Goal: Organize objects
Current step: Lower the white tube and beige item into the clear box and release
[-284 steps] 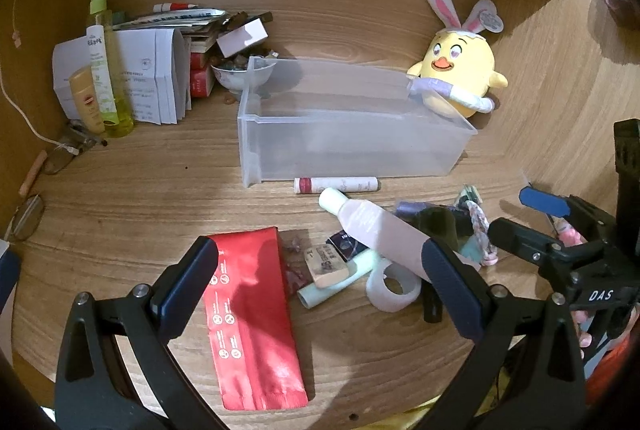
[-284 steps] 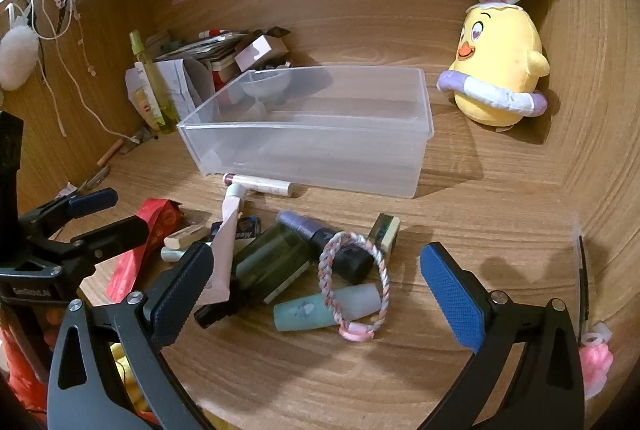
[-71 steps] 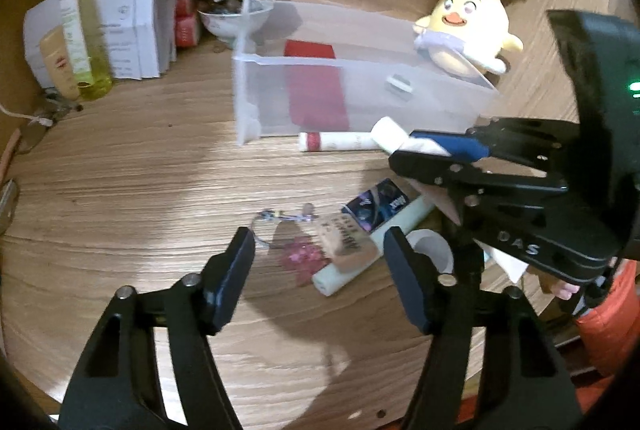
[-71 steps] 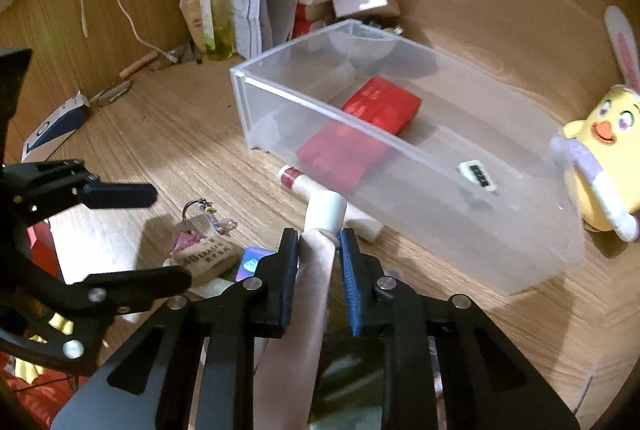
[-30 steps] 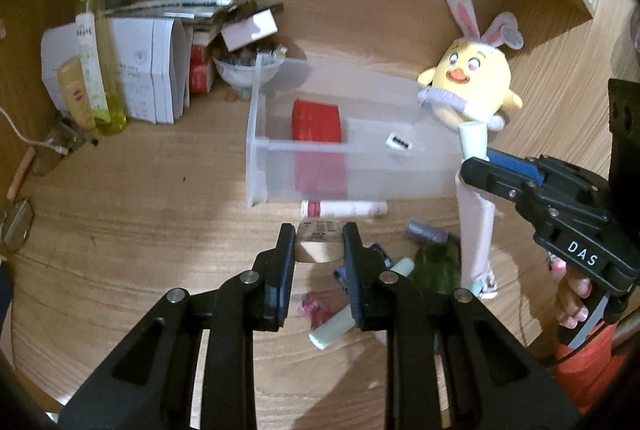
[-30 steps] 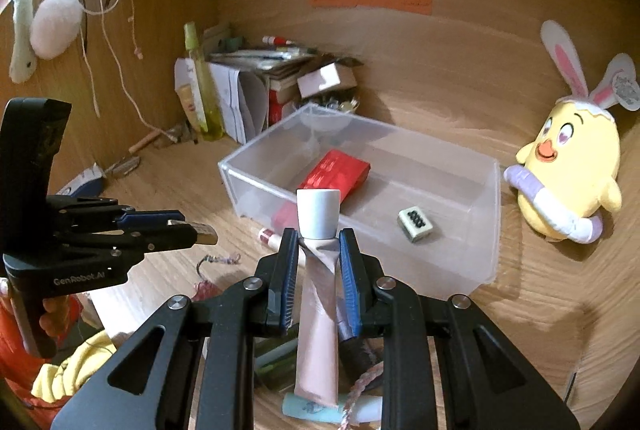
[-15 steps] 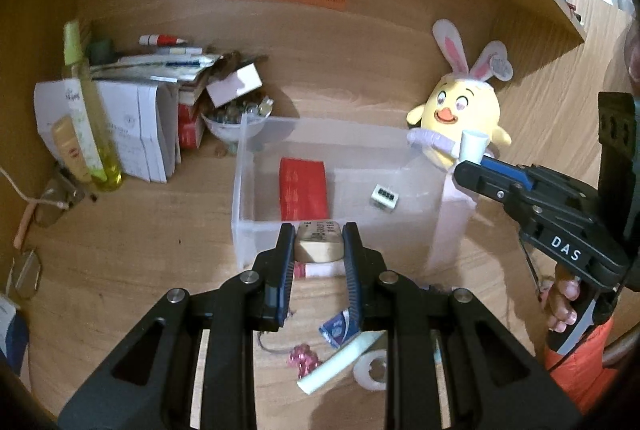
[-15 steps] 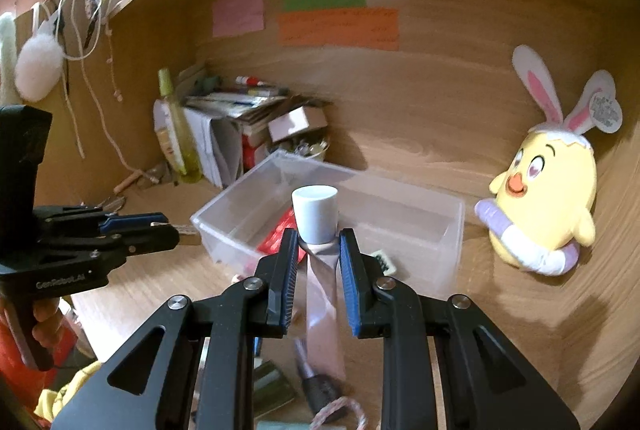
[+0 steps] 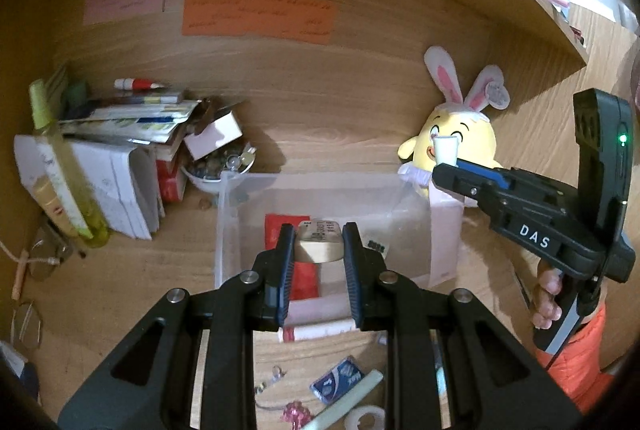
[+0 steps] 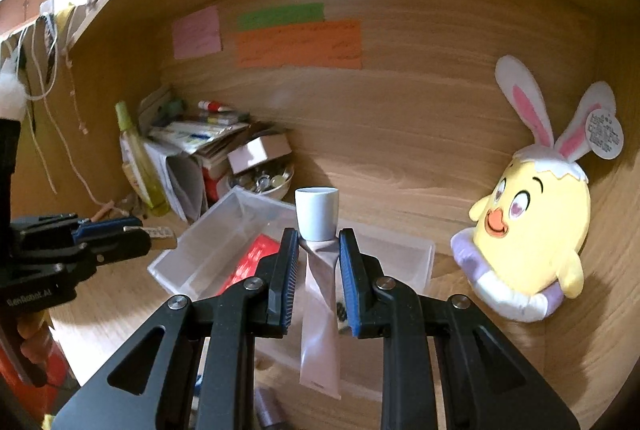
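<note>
A wooden counter is carrying a clear bin. The right tool is pinching a soft, light tube below its cap, likely squashable; the left tool is gripping a stiff tan block.

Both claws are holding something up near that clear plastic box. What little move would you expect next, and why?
Probably each claw carries its load a bit farther over the clear box and lets go. The left claw grips a tan eraser-like block, the right claw a pink tube, and the box already holds a red packet.
</note>
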